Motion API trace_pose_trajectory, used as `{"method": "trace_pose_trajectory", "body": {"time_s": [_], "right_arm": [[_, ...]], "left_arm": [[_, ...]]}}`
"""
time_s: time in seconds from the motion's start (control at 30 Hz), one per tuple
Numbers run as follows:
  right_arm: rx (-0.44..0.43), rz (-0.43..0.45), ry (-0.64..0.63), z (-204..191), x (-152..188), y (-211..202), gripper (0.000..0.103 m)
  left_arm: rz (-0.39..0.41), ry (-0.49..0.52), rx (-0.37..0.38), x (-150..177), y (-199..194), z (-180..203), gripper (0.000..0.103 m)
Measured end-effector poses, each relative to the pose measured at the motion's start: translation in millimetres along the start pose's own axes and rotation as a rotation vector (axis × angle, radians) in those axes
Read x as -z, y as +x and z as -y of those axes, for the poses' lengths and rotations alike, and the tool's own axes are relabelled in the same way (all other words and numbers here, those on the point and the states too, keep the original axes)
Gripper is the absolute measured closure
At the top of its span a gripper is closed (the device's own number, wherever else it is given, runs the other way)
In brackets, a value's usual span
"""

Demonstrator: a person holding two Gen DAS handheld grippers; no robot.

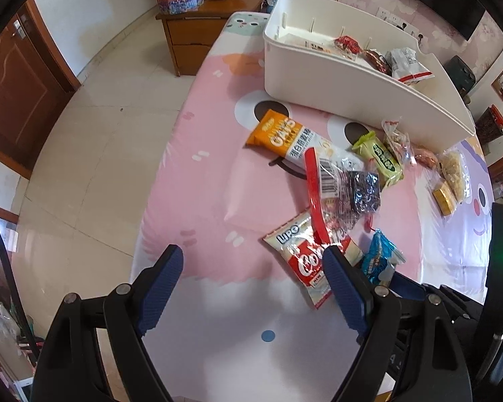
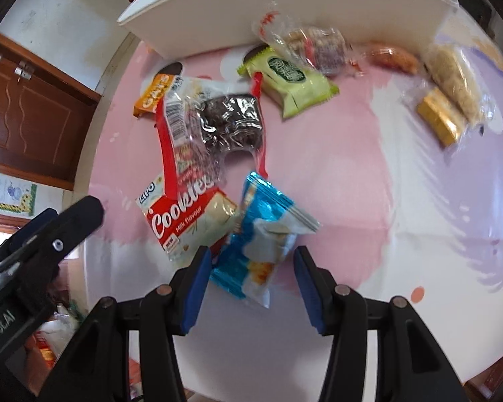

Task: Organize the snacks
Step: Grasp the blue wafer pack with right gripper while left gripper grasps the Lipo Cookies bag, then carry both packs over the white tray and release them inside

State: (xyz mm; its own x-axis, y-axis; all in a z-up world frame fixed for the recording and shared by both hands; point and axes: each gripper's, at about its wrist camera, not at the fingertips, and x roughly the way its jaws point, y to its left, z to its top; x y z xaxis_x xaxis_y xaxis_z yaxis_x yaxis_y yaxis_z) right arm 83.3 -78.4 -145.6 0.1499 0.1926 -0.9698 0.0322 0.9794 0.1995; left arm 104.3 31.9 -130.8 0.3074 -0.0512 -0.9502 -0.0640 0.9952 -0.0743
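A white bin (image 1: 318, 70) stands at the far side of the table and holds a few wrapped snacks (image 1: 379, 55). Loose snacks lie in front of it: an orange oats pack (image 1: 278, 132), a green pack (image 1: 380, 157), a clear pack of dark cookies (image 1: 348, 187), a red-and-white Cookies pack (image 1: 310, 258) and a blue pack (image 1: 379, 258). My left gripper (image 1: 251, 261) is open over the table's near edge, left of the Cookies pack. My right gripper (image 2: 251, 264) is open with its fingers either side of the blue pack (image 2: 265, 234).
A wooden cabinet (image 1: 201, 33) with a tin and a fruit bowl stands beyond the table on the tiled floor. A gold bar (image 2: 439, 120) and clear-wrapped snacks (image 2: 452, 70) lie at the right. A brown door (image 1: 13, 90) is at the left.
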Motion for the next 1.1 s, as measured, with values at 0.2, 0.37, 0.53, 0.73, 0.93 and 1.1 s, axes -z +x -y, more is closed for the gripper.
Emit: {"method": "trace_pose_trajectory", "body": {"time_s": [0.2, 0.37, 0.53, 0.73, 0.93, 1.1], "right_arm": [[0.048, 0.032, -0.011, 12, 2, -5, 0.071], [0.074, 0.046, 0.041, 37, 3, -13, 0.072], [0.079, 0.053, 0.073, 57, 12, -20, 0.072], [0.063, 0.052, 0.093, 64, 16, -19, 0.072], [0.055, 0.052, 0.096, 65, 14, -18, 0.072], [0.048, 0.052, 0.09, 66, 18, -21, 0.072]], "left_arm": [[-0.047, -0.001, 0.032, 1, 14, 10, 0.019], [-0.117, -0.019, 0.077, 0, 35, 26, 0.019], [-0.151, -0.033, 0.07, -4, 51, 47, 0.019], [-0.204, -0.048, -0.032, -7, 71, 67, 0.019], [-0.179, -0.029, -0.047, 1, 69, 71, 0.041], [-0.156, 0.012, -0.016, 12, 61, 67, 0.058]]}}
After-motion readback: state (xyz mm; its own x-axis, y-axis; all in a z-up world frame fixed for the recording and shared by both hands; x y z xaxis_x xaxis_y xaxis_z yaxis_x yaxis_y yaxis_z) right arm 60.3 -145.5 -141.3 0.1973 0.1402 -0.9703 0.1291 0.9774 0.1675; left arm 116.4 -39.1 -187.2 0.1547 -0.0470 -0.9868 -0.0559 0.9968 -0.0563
